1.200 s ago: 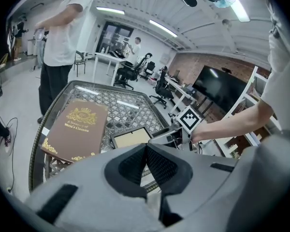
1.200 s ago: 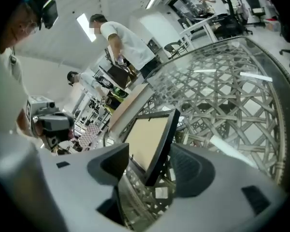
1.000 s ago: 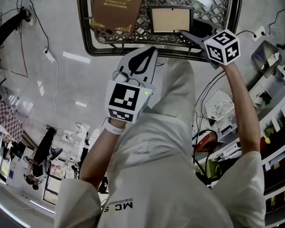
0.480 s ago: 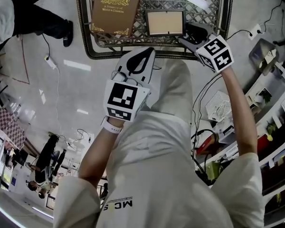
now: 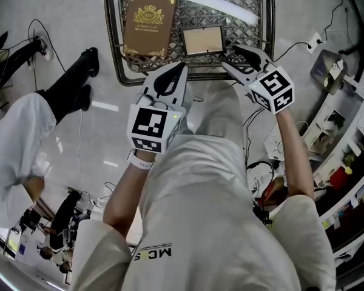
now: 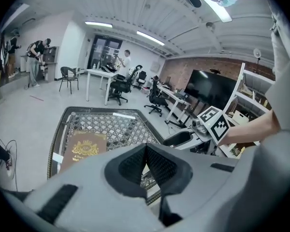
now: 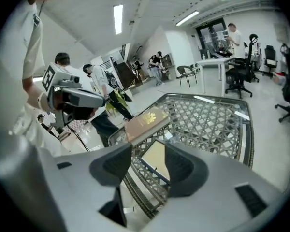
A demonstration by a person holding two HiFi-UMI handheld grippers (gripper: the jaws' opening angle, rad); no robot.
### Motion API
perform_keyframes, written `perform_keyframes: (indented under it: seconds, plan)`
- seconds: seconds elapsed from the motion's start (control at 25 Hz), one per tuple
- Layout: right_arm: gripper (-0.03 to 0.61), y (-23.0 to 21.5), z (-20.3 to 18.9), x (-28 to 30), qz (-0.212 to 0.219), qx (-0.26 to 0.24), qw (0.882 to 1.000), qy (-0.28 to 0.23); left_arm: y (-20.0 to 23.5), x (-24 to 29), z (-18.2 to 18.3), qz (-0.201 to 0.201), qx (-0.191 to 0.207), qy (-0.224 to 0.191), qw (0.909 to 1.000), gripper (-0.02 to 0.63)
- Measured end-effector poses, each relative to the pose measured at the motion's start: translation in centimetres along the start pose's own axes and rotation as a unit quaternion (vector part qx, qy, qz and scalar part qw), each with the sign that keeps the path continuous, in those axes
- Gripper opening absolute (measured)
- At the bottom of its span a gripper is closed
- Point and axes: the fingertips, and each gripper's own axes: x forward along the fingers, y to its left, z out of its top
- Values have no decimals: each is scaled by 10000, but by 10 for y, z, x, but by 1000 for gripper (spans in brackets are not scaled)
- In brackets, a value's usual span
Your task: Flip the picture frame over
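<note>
Book [image 5: 148, 24] and picture frame [image 5: 202, 40] lay ahead on the mesh table [image 5: 249, 32]. My left gripper [image 5: 173, 77] was pinched together on nothing. My right gripper [image 5: 238, 57], just narrowing, gaped empty.

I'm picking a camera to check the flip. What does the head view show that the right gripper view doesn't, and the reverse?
Head view only: the person's right forearm and the shelves beside it. Right gripper view only: a desk and chairs across the room. Both: the table, book, flat-lying frame, the shut left gripper, and the right gripper, open, jaws just closing slightly with nothing between them.
</note>
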Motion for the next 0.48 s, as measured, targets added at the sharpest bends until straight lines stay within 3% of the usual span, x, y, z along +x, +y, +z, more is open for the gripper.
perform_keyframes:
  seconds: [0.24,0.48]
  plan:
    - [179,15,50,-43,-548,66,9963,-652,-9,-23,42,-94,313,-356,9988,20]
    - [116,31,92,-84,-1097,45,9854,-1305,-12,-51,65,-99,498,-642,9966,20]
